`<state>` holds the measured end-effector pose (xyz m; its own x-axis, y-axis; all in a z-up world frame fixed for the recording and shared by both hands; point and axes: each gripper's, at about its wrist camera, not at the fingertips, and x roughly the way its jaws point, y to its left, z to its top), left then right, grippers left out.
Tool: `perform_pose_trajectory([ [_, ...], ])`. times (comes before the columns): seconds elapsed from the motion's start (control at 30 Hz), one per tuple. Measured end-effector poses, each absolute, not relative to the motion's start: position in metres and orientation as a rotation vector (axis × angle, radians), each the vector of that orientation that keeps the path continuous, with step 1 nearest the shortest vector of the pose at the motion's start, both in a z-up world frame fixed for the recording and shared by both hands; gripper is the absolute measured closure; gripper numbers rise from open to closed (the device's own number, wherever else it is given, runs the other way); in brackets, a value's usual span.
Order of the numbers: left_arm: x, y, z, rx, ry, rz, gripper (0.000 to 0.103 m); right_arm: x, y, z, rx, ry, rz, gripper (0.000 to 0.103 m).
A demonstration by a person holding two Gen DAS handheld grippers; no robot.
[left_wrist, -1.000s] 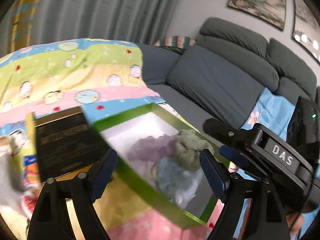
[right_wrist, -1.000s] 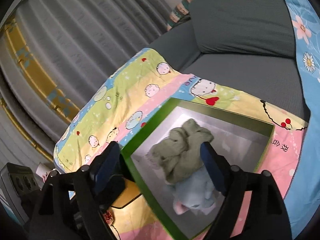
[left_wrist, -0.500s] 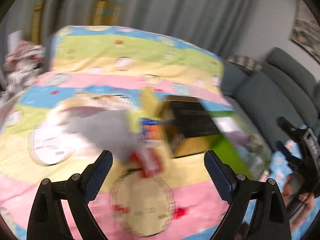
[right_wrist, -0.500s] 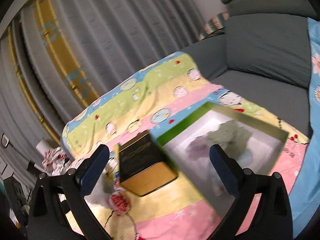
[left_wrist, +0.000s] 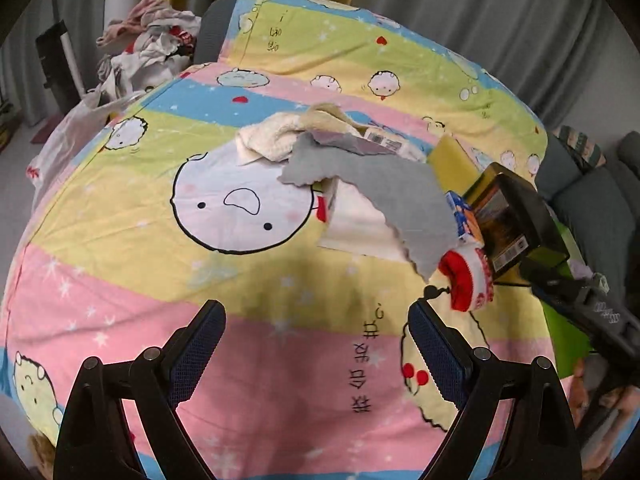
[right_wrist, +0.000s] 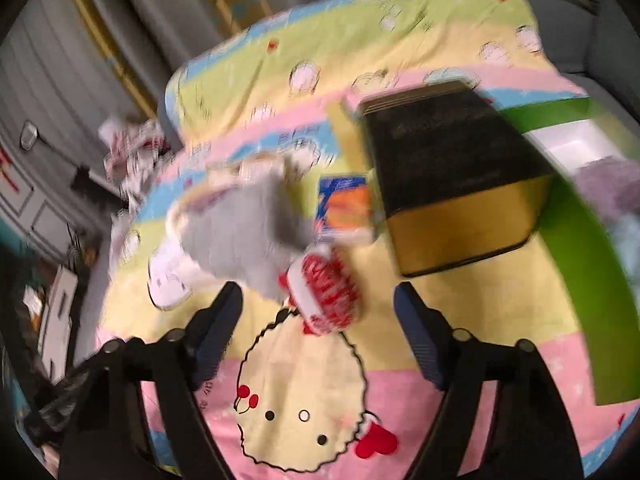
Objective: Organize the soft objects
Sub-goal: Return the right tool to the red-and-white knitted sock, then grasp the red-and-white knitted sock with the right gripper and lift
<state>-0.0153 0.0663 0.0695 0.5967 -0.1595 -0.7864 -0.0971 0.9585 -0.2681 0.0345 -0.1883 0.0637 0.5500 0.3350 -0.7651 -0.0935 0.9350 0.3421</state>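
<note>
Cartoon-print blanket (left_wrist: 248, 272) in pink, yellow, blue stripes carries everything. On it: cream towel (left_wrist: 276, 136), grey cloth (left_wrist: 380, 184) draped over white cloth (left_wrist: 356, 224), red-white sock (left_wrist: 468, 280), black-gold box (left_wrist: 516, 220), green box (right_wrist: 576, 264).

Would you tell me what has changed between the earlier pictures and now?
Both grippers swung away from the green box, where they hung over the cloths inside, toward the loose pile on the bedspread. The left gripper now faces the grey cloth; the right gripper, its jaws closing, frames the red and white sock. Nothing was picked up. Box, black and gold tin and pile stayed put.
</note>
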Motion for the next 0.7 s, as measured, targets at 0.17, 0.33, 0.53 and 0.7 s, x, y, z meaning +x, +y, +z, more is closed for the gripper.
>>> perform_pose_trajectory([
  [0.17,-0.015,0.071,0.067,-0.29,0.947,-0.018,0.01,0.049,-0.165,0.035,0.181,1.02,0.221,0.038],
  [0.33,-0.017,0.073,0.067,-0.282,0.942,-0.019,0.01,0.053,-0.155,0.027,0.057,0.999,0.206,0.052],
  [0.53,-0.018,0.072,0.069,-0.267,0.935,-0.02,0.01,0.043,-0.149,0.039,0.052,1.009,0.255,0.074],
  [0.7,-0.018,0.071,0.069,-0.265,0.933,-0.01,0.01,0.03,-0.134,0.045,0.134,1.096,0.429,0.073],
])
